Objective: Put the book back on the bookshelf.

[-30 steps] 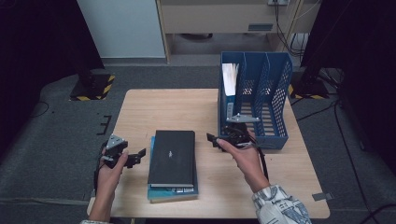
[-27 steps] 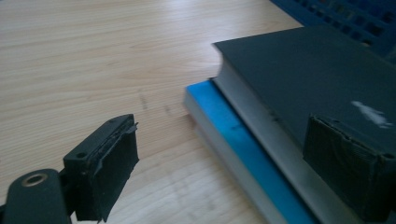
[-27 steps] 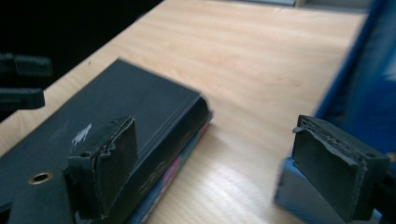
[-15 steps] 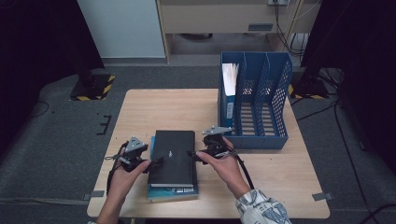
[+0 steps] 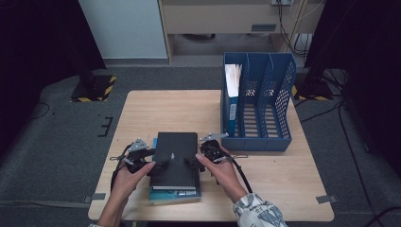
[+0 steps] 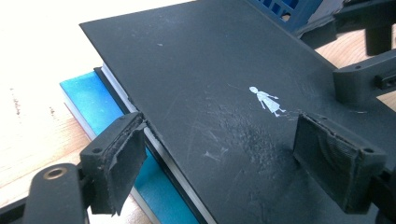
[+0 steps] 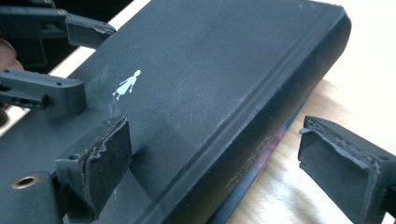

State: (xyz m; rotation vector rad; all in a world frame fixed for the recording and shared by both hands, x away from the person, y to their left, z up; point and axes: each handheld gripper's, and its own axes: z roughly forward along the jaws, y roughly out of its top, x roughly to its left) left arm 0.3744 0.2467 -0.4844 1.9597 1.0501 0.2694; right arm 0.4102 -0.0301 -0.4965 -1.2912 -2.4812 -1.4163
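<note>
Dark floor rings a pale wooden surface, where a black book lies flat on a blue book near the person's edge, left of a blue file rack already holding one binder. Both grippers flank the black book so it can be lifted from both sides: the left gripper straddles its page edge, the right gripper its spine. Both sets of jaws gape wide, apparently not yet pressing; the left have just been closing, the right opening.
</note>
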